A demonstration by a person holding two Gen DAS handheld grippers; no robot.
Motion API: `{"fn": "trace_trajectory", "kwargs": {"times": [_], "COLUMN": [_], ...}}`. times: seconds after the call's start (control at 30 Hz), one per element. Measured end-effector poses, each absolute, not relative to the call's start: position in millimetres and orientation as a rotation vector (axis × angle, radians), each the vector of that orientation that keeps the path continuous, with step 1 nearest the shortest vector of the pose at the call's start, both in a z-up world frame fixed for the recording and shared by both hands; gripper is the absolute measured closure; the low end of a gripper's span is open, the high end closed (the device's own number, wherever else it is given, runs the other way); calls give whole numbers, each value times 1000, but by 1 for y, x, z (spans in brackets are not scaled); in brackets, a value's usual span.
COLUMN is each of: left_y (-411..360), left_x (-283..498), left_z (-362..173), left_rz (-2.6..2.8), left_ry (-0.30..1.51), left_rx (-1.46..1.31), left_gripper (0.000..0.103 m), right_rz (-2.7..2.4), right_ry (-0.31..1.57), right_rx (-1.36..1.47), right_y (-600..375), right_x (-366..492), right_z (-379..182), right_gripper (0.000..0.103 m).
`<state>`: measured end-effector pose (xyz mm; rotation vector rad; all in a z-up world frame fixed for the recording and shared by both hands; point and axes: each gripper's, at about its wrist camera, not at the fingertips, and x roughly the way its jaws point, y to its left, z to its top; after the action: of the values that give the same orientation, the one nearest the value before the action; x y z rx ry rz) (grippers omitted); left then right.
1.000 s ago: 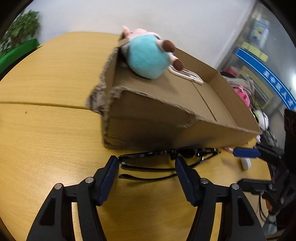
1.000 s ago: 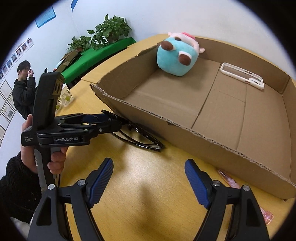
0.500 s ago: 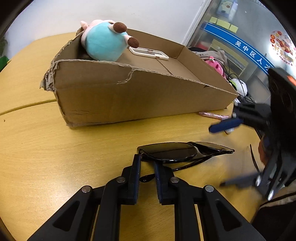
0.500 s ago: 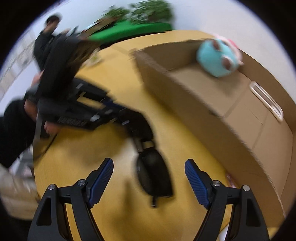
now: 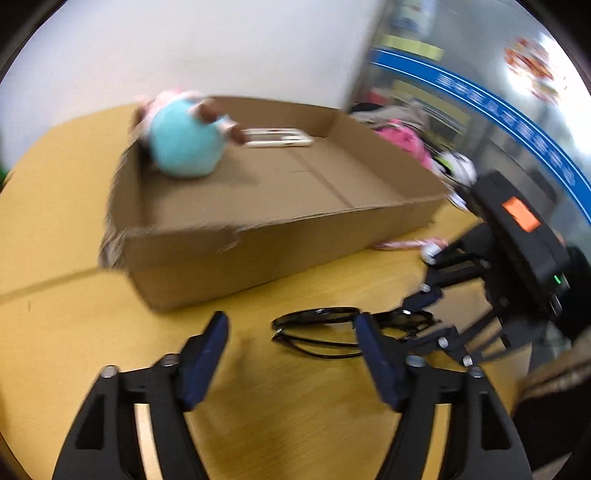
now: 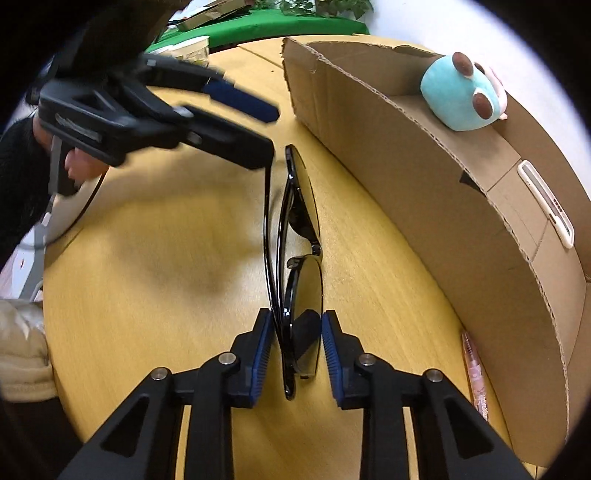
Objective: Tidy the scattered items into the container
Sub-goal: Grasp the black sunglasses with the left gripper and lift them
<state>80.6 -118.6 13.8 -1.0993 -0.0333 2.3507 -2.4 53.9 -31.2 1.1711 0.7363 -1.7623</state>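
Black sunglasses [image 6: 299, 258] lie on the wooden table beside the cardboard box [image 6: 461, 206]; they also show in the left wrist view [image 5: 332, 328]. My right gripper [image 6: 297, 350] has its jaws closed in around one lens end of the sunglasses. My left gripper [image 5: 291, 354] is open and empty, just behind the glasses; in the right wrist view it [image 6: 240, 122] hovers over their far end. The box [image 5: 258, 251] holds a teal plush toy [image 5: 184, 144] and a white phone case [image 5: 277, 137].
A pink pen [image 6: 474, 376] lies on the table against the box's near wall, also seen in the left wrist view [image 5: 406, 243]. Green plants [image 6: 321, 5] stand beyond the table's far edge. Bags and clutter [image 5: 406, 136] sit past the box.
My left gripper has let go of the sunglasses and opened wide. My right gripper has moved onto the other end of the glasses and narrowed around it.
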Motion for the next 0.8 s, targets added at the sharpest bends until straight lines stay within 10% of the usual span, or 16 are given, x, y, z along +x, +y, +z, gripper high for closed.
{"fn": "trace_trajectory", "kwargs": {"times": [0.33,0.57,0.8], "left_y": [-41,-24,-23], "left_x": [98,100,98], "left_z": [1,-14,-3], "left_rz": [1877,1743,1739], "left_ry": [487,663,697], "left_rx": [-1003,-1000,-967], "left_gripper": [25,64,74], "right_rz": [-1512,-1382,-1375], "right_ry": [896,999,1026], "right_rx": [1093,1066,1051], "right_y": [83,98,109], "right_x": [12,16,9], "right_z": [-32,-33,-29], "right_gripper": [77,77,80]}}
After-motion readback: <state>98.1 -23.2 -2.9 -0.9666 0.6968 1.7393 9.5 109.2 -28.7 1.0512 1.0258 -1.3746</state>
